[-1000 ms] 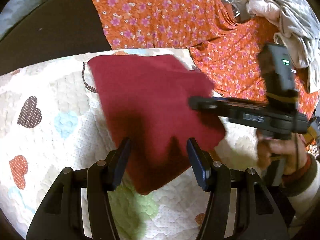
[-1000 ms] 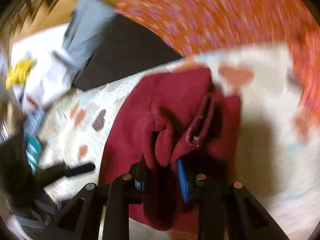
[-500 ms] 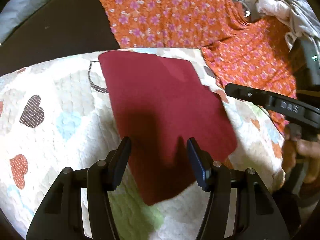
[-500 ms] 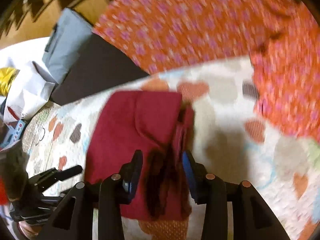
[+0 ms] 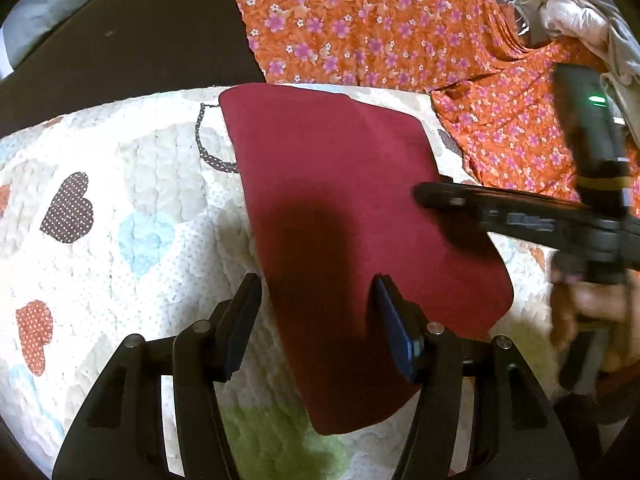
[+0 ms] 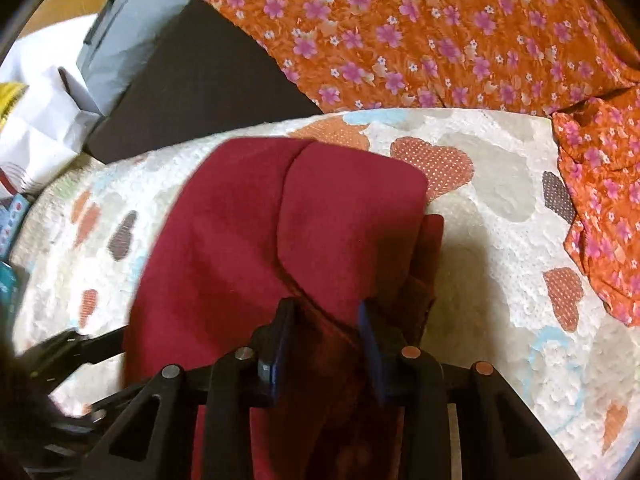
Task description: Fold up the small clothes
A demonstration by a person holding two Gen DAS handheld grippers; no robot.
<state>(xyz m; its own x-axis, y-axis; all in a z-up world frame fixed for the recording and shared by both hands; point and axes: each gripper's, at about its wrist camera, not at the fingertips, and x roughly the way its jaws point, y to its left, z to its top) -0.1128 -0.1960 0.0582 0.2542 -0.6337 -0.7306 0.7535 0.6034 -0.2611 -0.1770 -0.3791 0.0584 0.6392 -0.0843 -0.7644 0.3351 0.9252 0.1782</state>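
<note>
A small dark red garment (image 5: 340,208) lies folded on a white quilt with heart patches (image 5: 132,208). My left gripper (image 5: 316,296) is open, its jaws spread over the garment's near edge. The right gripper's arm (image 5: 500,208) reaches in from the right over the garment's right edge. In the right wrist view the garment (image 6: 288,224) shows a folded flap on top, and my right gripper (image 6: 326,320) is open with its jaws over the near folded edge and nothing clamped.
An orange flowered cloth (image 5: 360,24) covers the bed behind the quilt. A pile of grey and white clothes (image 5: 580,20) lies far right. A dark surface (image 6: 192,80), a grey box (image 6: 132,20) and a white bag (image 6: 36,120) lie to the left.
My right gripper has let go of the red garment's bunched edge and opened; the fold now lies flat. The left gripper stayed open over the near edge.
</note>
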